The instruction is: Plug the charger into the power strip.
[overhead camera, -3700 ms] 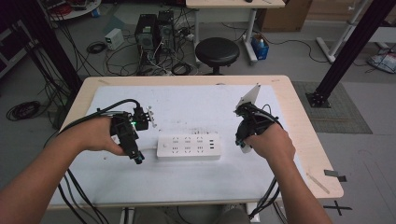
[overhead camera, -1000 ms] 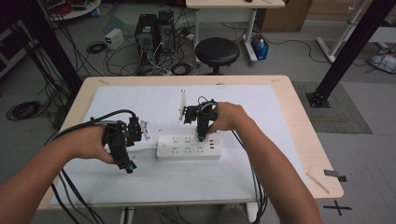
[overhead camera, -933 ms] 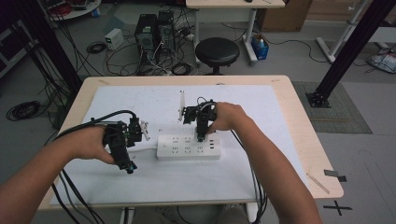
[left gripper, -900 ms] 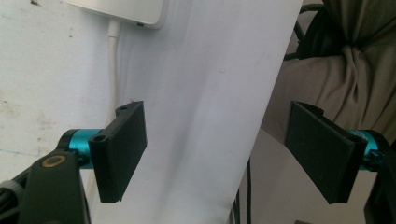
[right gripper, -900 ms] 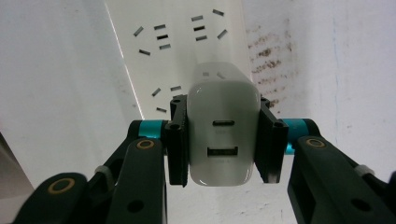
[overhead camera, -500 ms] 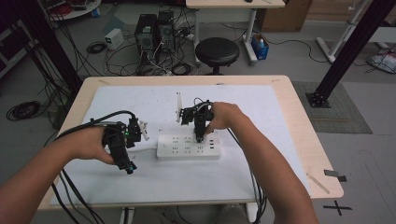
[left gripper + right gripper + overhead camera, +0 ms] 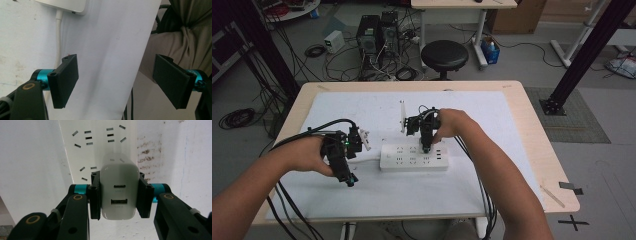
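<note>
Where the right gripper (image 7: 119, 195) points down at the tabletop, a white charger (image 7: 119, 192) with two ports on its end face is clamped between the jaws, one black pad against each side; beneath it a white power strip (image 7: 100, 147) is seen, its socket slots lying toward twelve o'clock of the charger in the right gripper view; whether the charger's pins have entered the strip cannot be told.

From the high view the power strip (image 7: 414, 157) is found near the middle of a white sheet (image 7: 462, 195) spread over the tabletop (image 7: 532, 125); the right gripper (image 7: 426, 148) is held over the strip's right half by the right hand (image 7: 451, 123); a cord (image 7: 367, 159) leaves the strip's left end.

At nine o'clock of the strip the left gripper (image 7: 349, 179) is held in the left hand (image 7: 304, 155) over the sheet; its jaws are seen spread wide with nothing between them, the sheet (image 7: 110, 50) and the tabletop's near edge showing through the gap; a corner of the strip (image 7: 65, 5) and its cord (image 7: 59, 37) appear at eleven o'clock in the left gripper view.

Beyond the tabletop, at twelve o'clock, a black stool (image 7: 444, 54) stands on the floor.
</note>
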{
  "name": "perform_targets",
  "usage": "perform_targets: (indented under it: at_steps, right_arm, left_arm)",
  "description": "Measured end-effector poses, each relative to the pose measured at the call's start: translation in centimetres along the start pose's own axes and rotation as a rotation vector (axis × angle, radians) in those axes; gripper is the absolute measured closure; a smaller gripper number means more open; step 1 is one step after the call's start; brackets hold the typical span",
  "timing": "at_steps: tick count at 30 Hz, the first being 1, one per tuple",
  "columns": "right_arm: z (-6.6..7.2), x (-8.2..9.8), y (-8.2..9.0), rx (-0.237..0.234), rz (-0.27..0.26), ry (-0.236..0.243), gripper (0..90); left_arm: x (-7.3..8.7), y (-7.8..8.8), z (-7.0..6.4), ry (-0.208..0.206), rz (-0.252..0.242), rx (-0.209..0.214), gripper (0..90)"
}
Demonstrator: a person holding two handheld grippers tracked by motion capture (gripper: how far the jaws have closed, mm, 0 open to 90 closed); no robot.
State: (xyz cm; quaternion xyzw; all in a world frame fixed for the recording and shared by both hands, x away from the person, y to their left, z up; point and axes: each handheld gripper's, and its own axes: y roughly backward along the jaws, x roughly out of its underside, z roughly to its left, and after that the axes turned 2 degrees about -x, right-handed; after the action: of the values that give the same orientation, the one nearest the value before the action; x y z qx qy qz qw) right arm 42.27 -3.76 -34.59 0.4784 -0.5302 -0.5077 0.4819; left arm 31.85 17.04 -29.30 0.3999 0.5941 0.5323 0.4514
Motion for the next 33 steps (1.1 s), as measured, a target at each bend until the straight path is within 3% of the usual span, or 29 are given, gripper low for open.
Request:
perform_targets:
  at_steps: [15, 19, 33]
  right_arm:
    - [0.0, 0.6, -0.5, -0.004, -0.079, 0.005, 62.0]
    - [-0.2, 0.9, -0.5, -0.012, -0.096, 0.004, 62.0]
    - [0.0, 0.9, -0.7, -0.005, -0.085, 0.002, 62.1]
  left_arm:
    - [0.5, -0.1, 0.0, 0.011, -0.012, 0.002, 21.3]
    - [0.4, -0.1, 0.0, -0.004, -0.005, 0.004, 21.3]
    - [0.2, -0.6, 0.2, 0.002, -0.016, 0.015, 21.3]
